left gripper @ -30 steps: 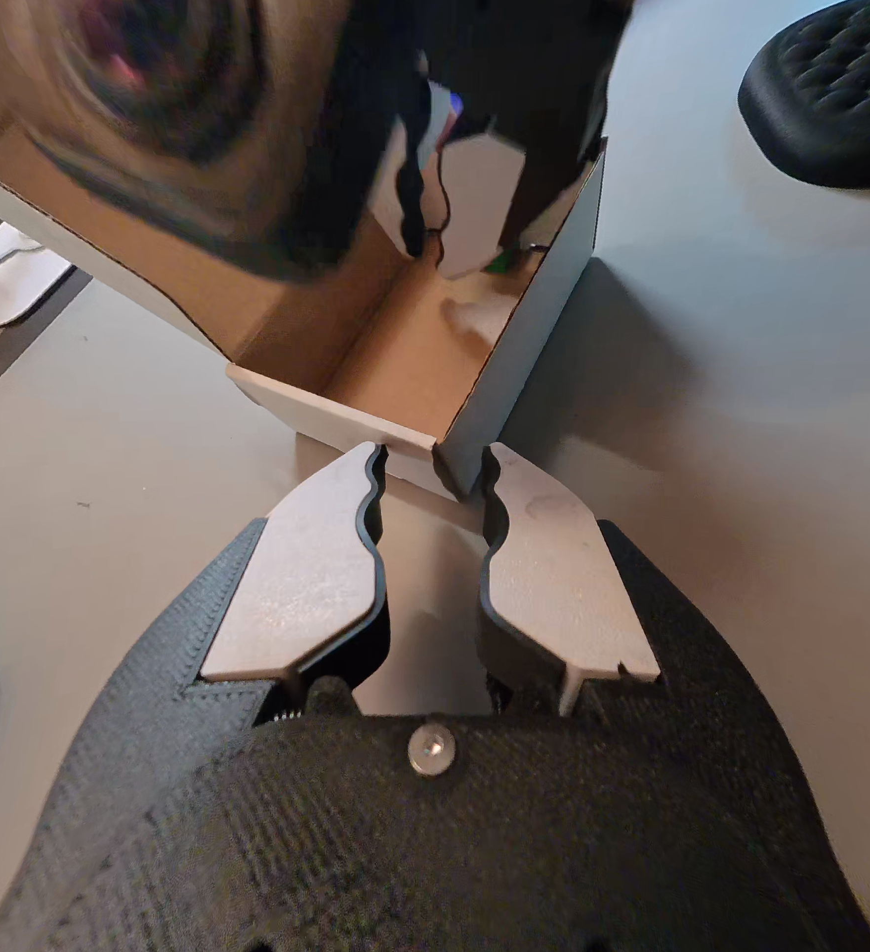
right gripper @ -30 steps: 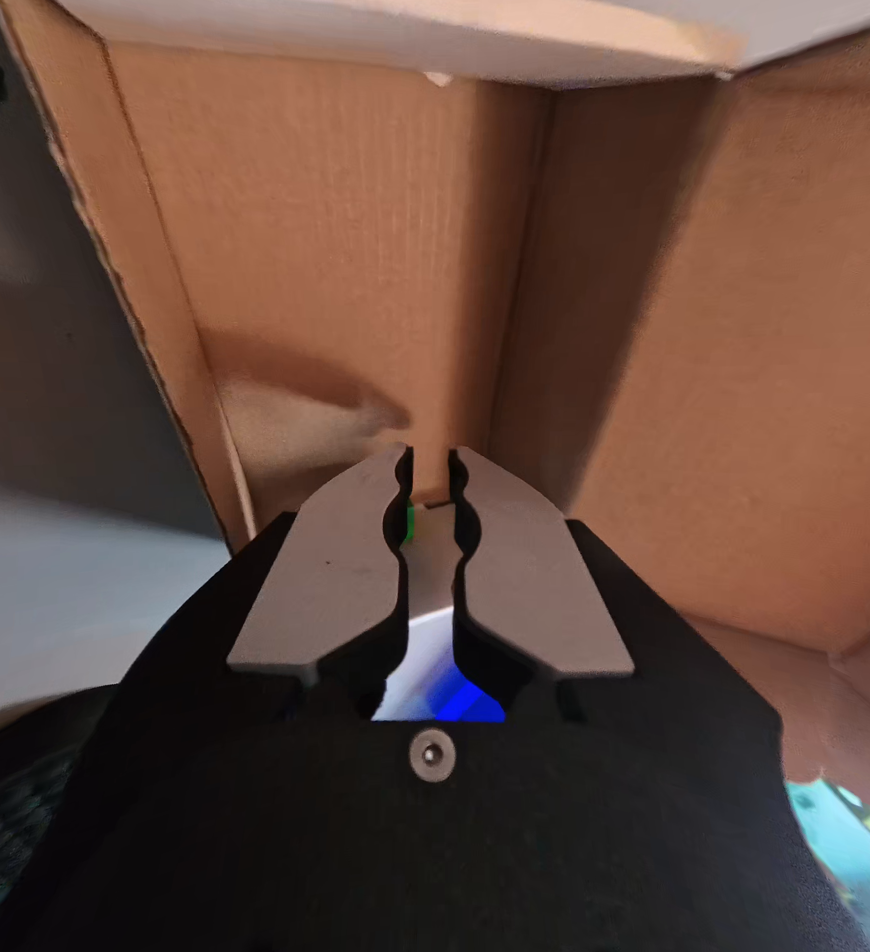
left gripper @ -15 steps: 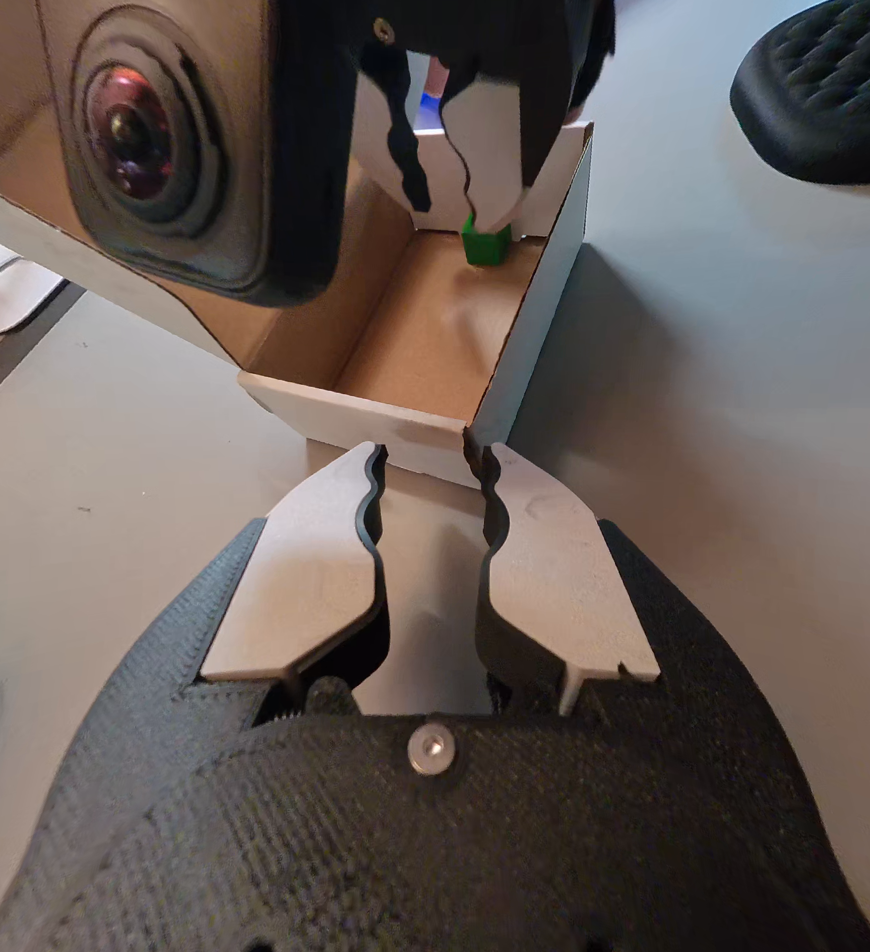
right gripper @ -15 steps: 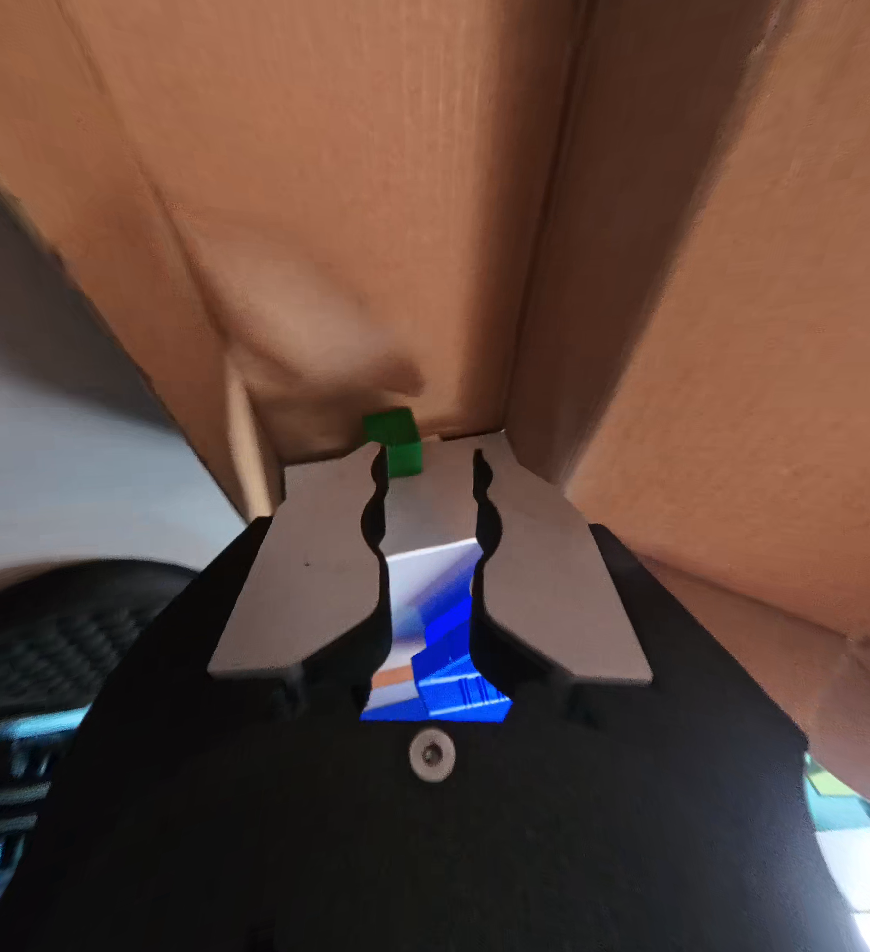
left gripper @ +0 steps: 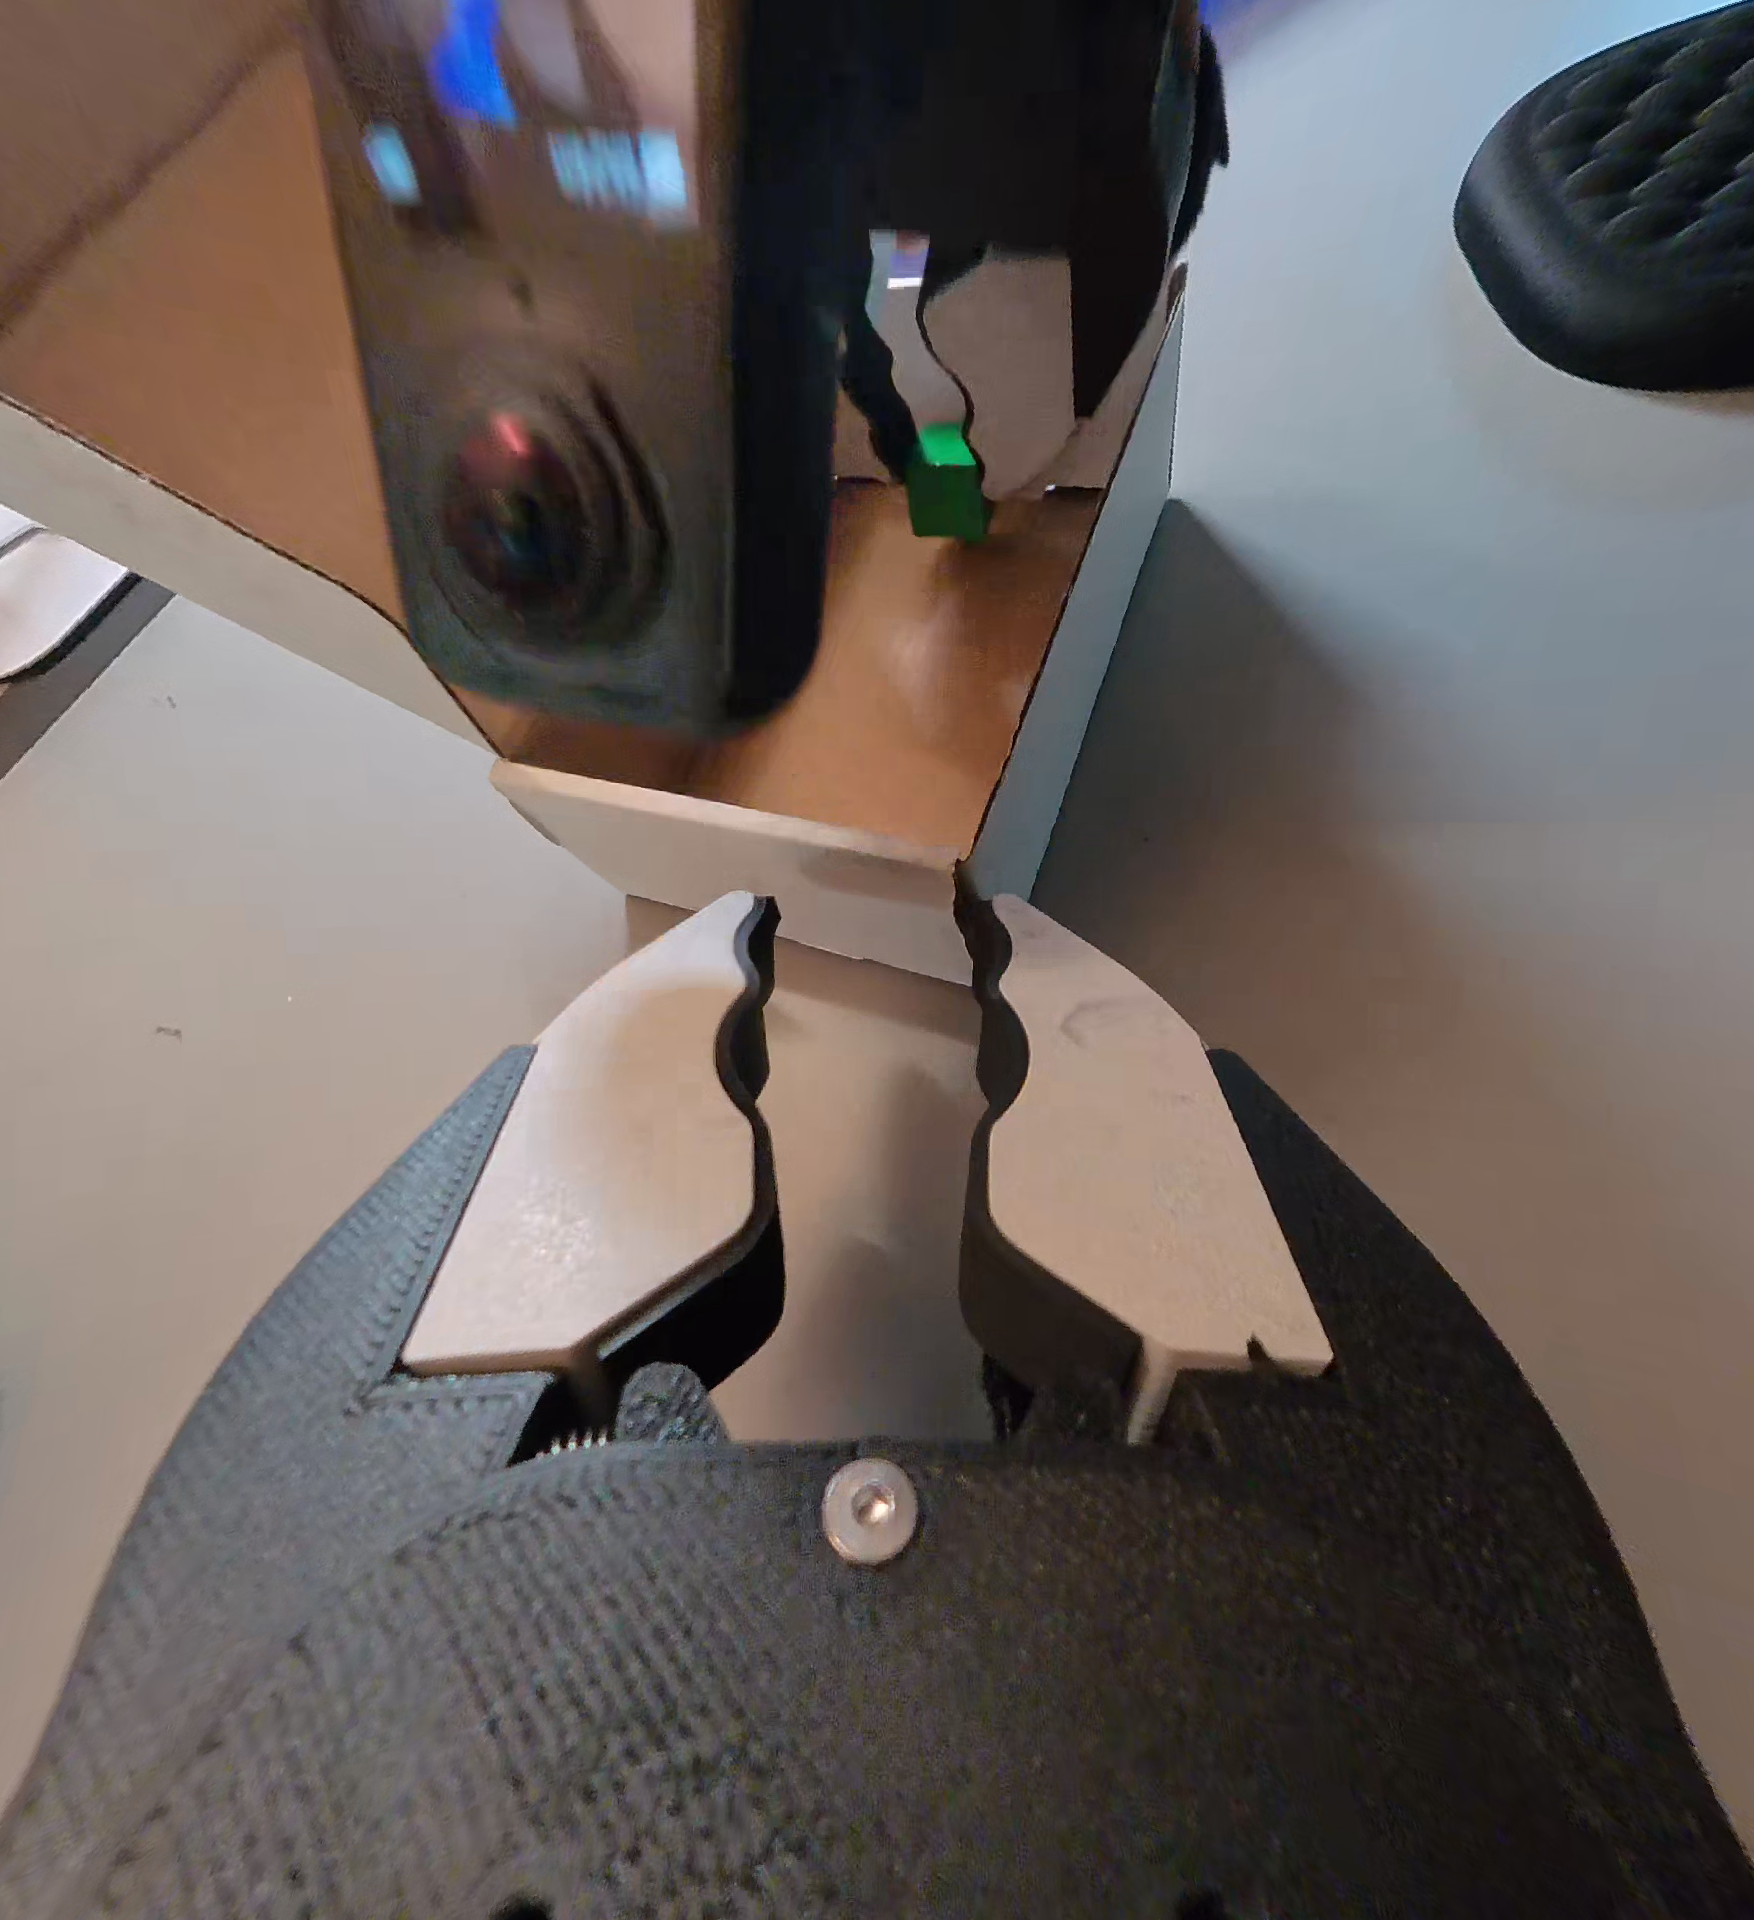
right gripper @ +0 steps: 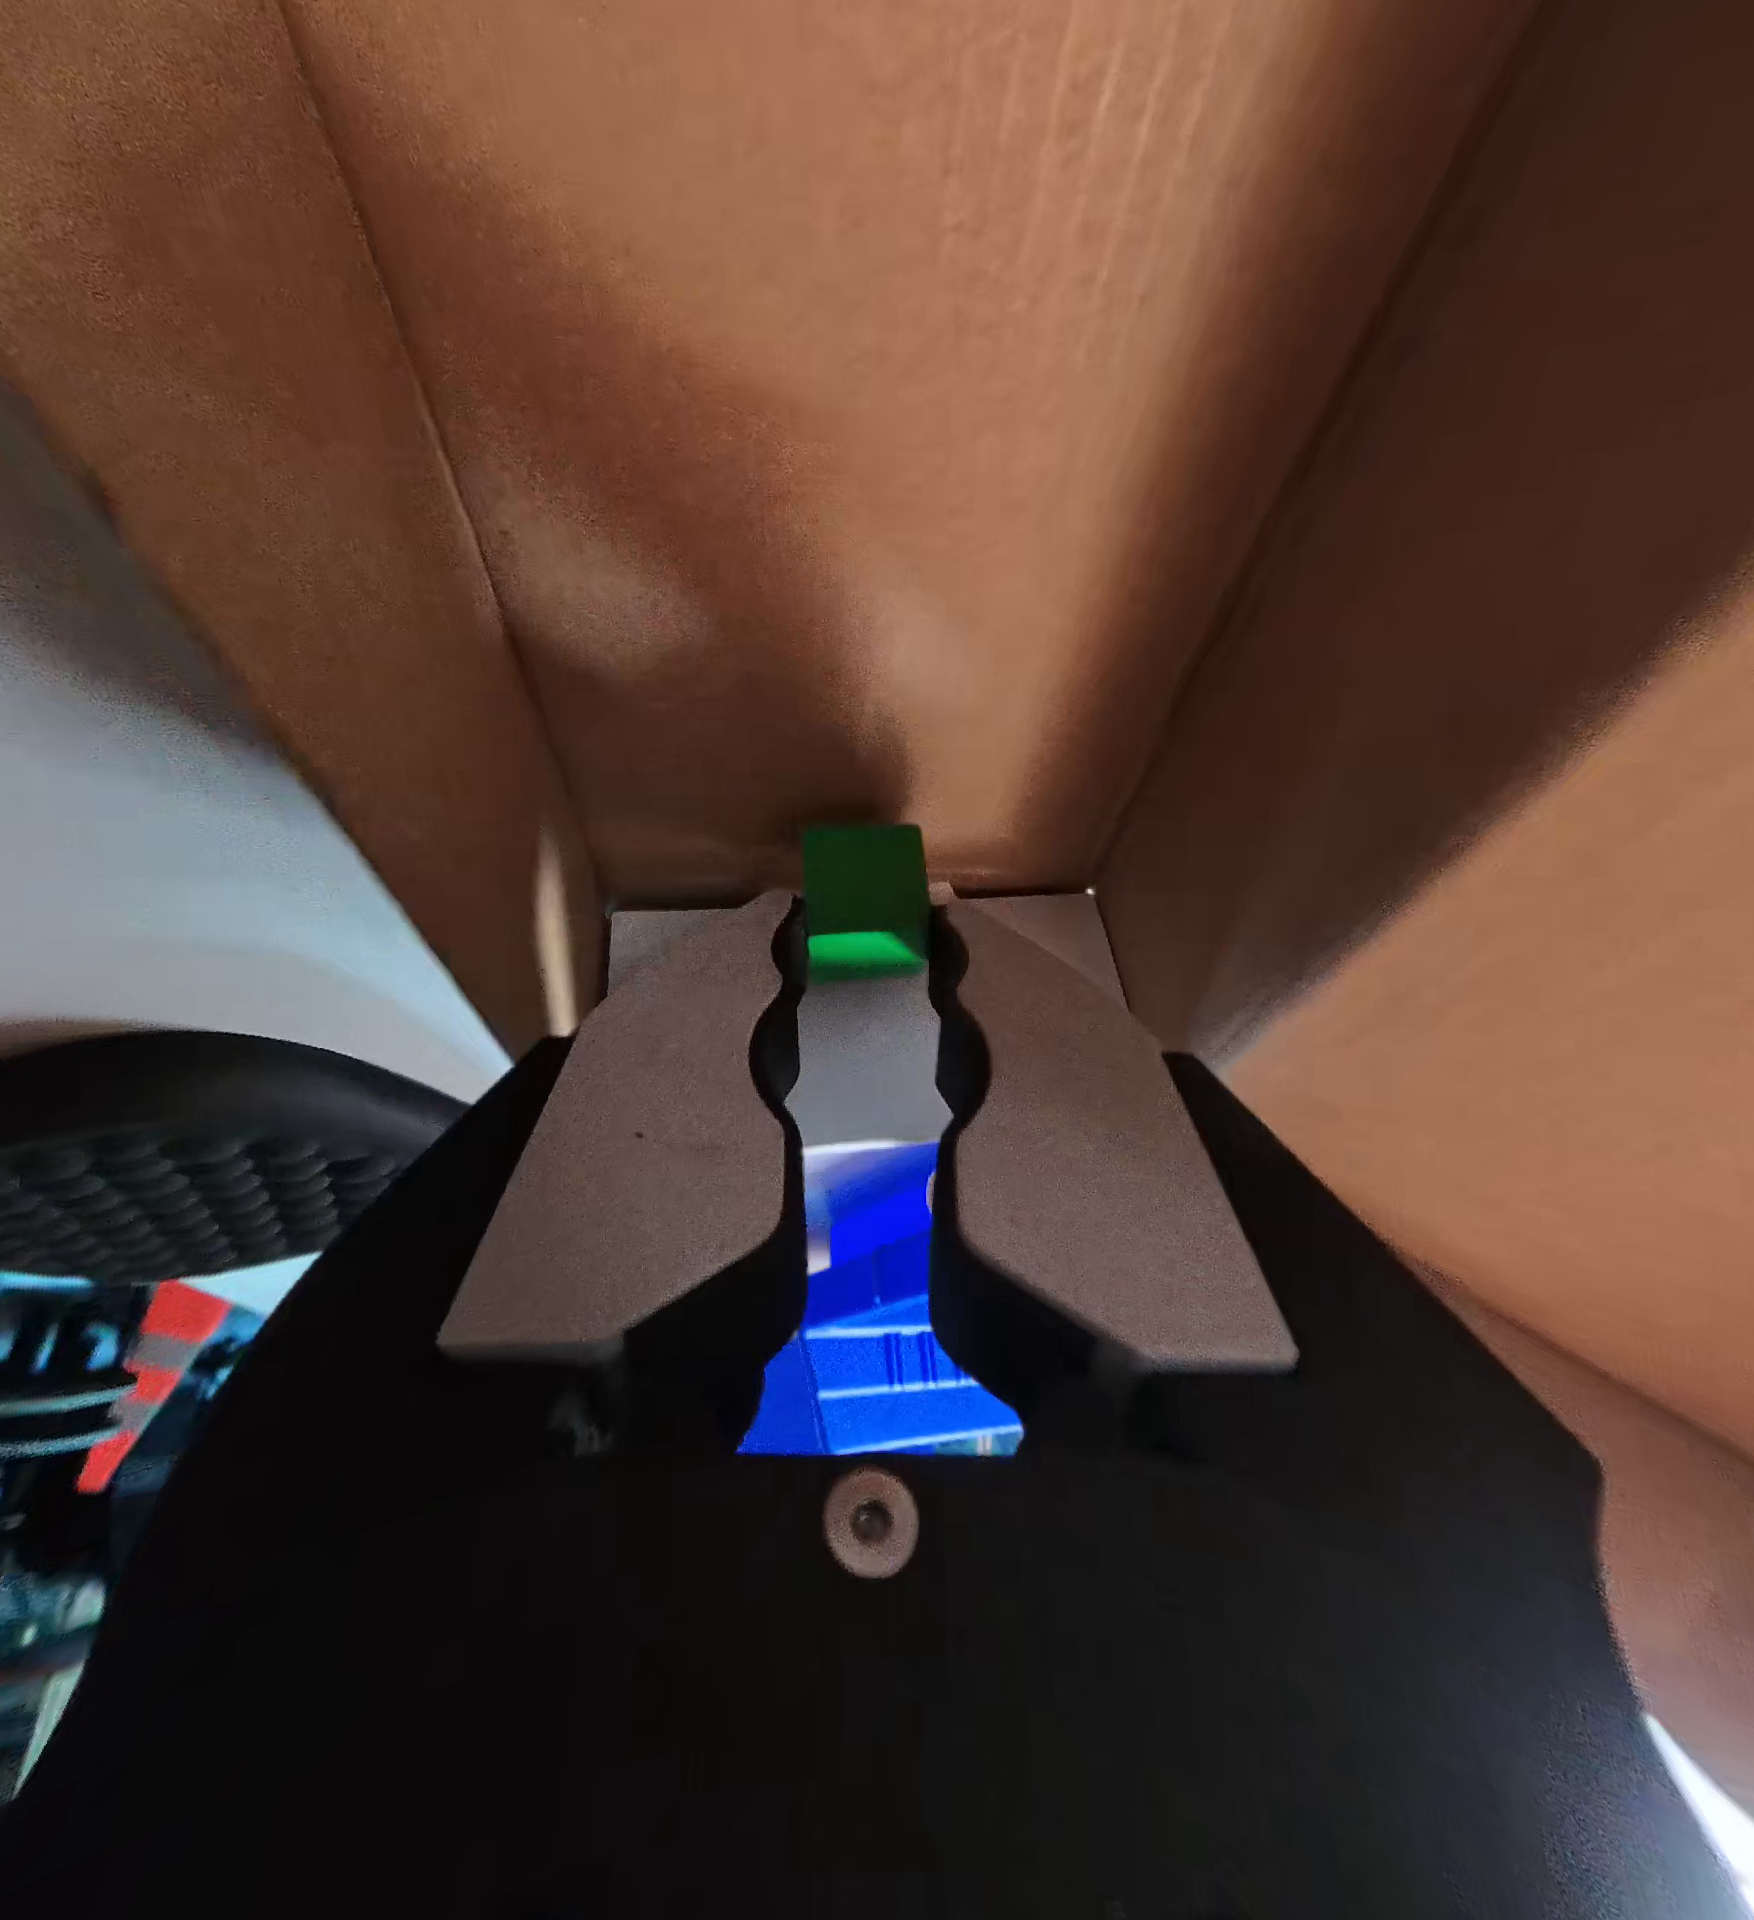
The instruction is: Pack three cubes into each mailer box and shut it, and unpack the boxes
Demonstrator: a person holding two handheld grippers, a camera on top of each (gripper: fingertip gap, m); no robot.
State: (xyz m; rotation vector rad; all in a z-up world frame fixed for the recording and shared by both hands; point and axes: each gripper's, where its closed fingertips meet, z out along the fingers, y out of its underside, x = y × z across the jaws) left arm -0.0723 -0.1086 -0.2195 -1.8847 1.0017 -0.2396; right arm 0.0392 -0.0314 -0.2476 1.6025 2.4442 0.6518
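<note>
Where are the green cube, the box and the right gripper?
cube point(right gripper: 865, 902): right wrist view, front face.
box point(left gripper: 1091, 665): left wrist view, outer side wall.
right gripper point(right gripper: 865, 920): right wrist view, midway between its fingertips.

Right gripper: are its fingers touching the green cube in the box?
Cannot tell. The right wrist view shows the cube between the tips of the right gripper, its sides flush with both fingers; neither gap nor contact shows plainly.

Prob. office/lab: grey desk point(left gripper: 1475, 935), black padded chair seat point(left gripper: 1662, 197).
</note>
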